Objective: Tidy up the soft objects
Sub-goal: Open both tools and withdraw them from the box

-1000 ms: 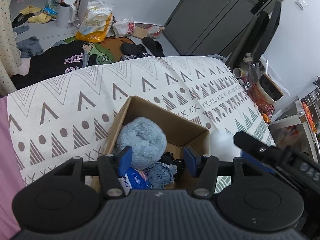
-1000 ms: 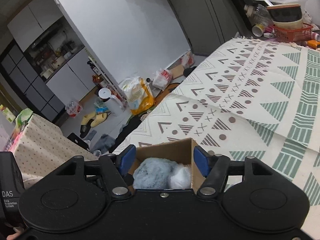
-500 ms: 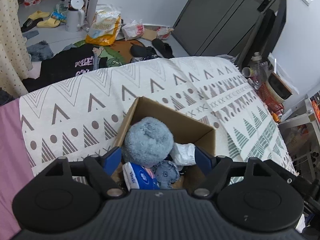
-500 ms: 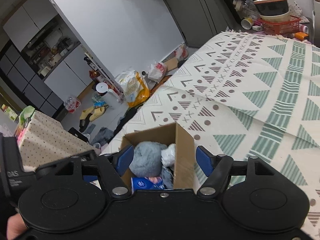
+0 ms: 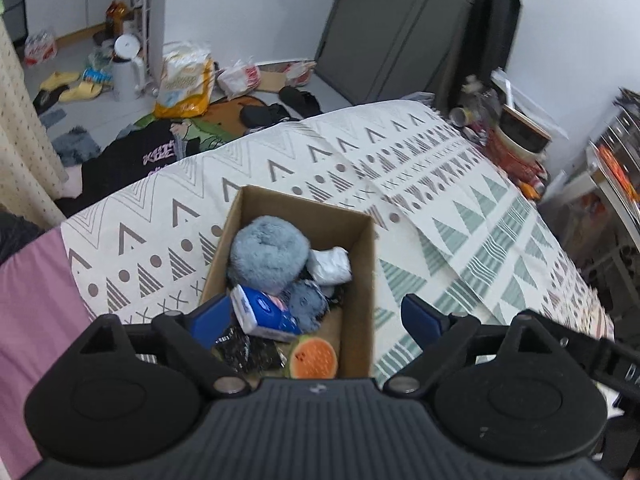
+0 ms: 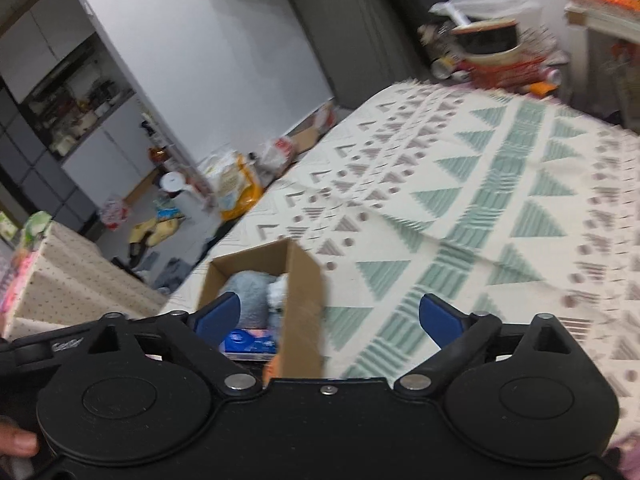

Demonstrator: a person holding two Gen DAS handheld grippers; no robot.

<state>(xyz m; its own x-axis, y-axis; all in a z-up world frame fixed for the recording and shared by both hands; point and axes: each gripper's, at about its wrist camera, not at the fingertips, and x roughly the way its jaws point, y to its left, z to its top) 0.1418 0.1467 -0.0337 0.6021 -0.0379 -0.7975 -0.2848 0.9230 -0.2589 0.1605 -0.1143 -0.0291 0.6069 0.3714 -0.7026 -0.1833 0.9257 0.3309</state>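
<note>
An open cardboard box [image 5: 362, 264] stands on the patterned bedspread [image 5: 460, 216]. It holds a fluffy blue-grey ball [image 5: 268, 256], a white bundle [image 5: 332, 266], a blue tissue pack [image 5: 264, 314], a grey-blue soft toy [image 5: 308, 300], a black item [image 5: 244, 350] and an orange slice-shaped toy [image 5: 314, 358]. My left gripper [image 5: 316, 320] is open and empty, above the box's near end. My right gripper [image 6: 330, 316] is open and empty, above and just right of the box [image 6: 304, 300].
The bedspread [image 6: 480, 208] stretches to the right. Clothes, bags, slippers and a white jug [image 5: 126, 66] litter the floor beyond the bed. A cluttered stand with a bowl [image 5: 520, 132] sits at the bed's far right. A pink sheet [image 5: 36, 308] lies left.
Both grippers have drawn back and up from the box, and their jaws have opened wider. More of the box's contents show, with the orange toy now in view.
</note>
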